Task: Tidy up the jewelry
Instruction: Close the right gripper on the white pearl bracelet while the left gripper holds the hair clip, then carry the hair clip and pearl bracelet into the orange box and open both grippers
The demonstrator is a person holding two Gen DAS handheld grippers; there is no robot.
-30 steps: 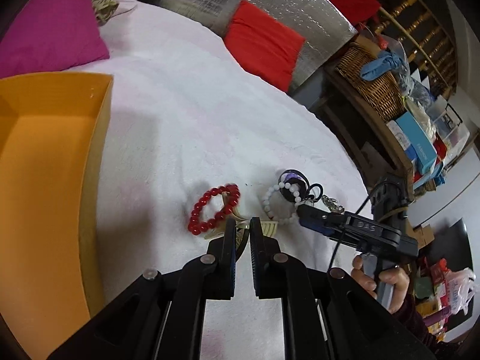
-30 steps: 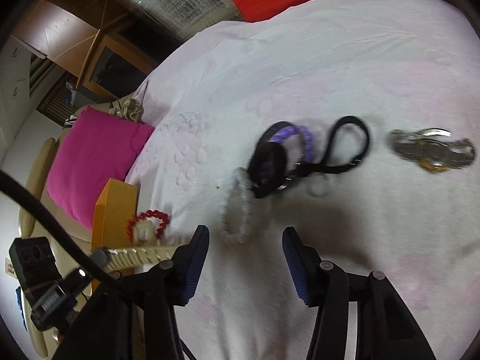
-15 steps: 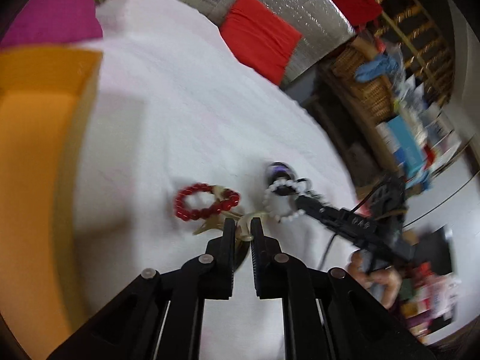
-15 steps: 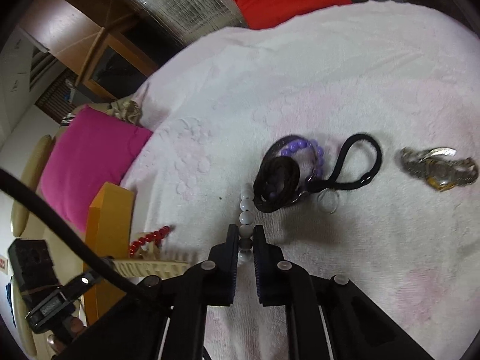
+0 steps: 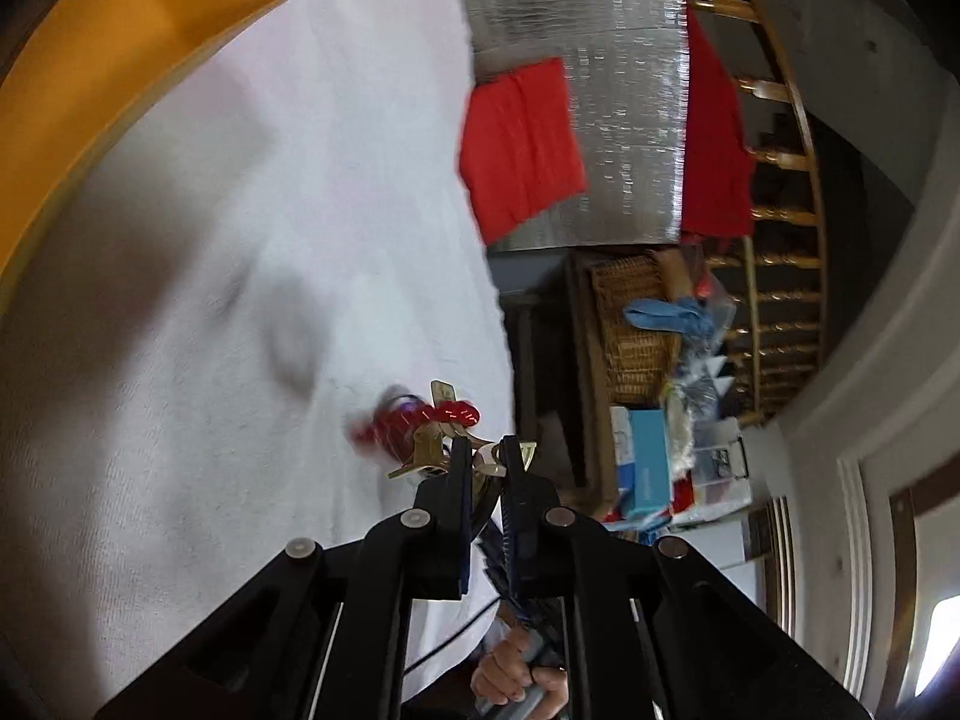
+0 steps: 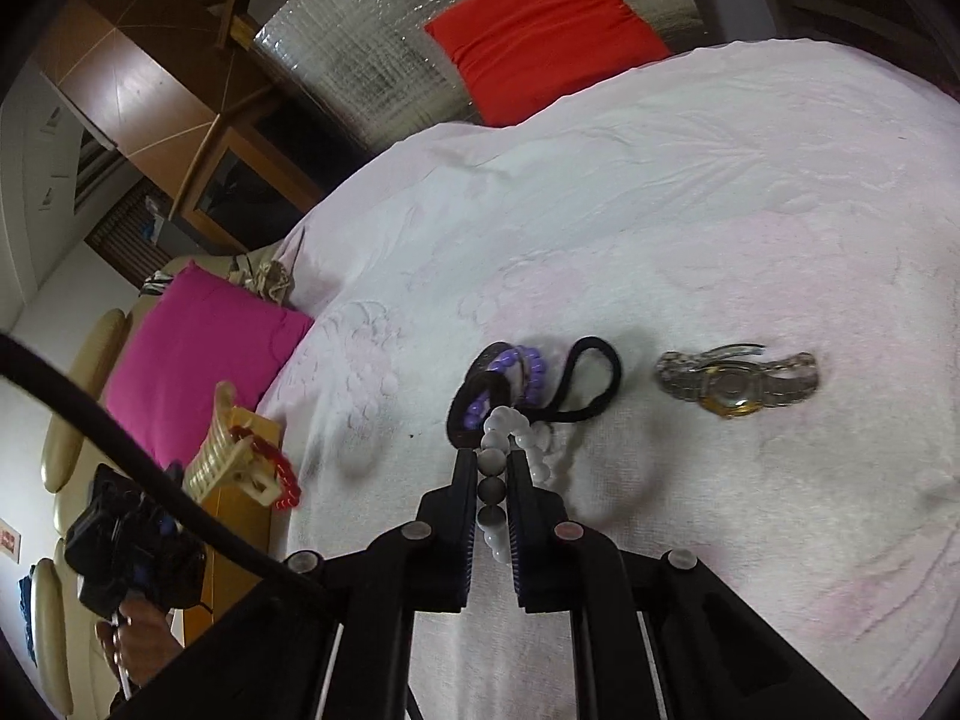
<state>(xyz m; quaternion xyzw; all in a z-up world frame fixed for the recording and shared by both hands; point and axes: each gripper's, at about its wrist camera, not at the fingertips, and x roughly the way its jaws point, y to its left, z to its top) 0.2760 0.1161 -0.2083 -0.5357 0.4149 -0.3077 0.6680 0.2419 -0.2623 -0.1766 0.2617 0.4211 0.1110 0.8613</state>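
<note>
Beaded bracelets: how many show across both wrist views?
3. The white bracelet is clamped in the right tongs; the red bracelet hangs with the clip in the left tongs; the purple bracelet lies on the cloth. Others may be hidden.

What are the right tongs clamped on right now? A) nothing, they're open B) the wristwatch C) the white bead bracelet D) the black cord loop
C: in the right wrist view the right tongs are closed on the white bead bracelet, with beads showing between the fingers, while the wristwatch and the black cord loop lie on the white cloth.
</note>
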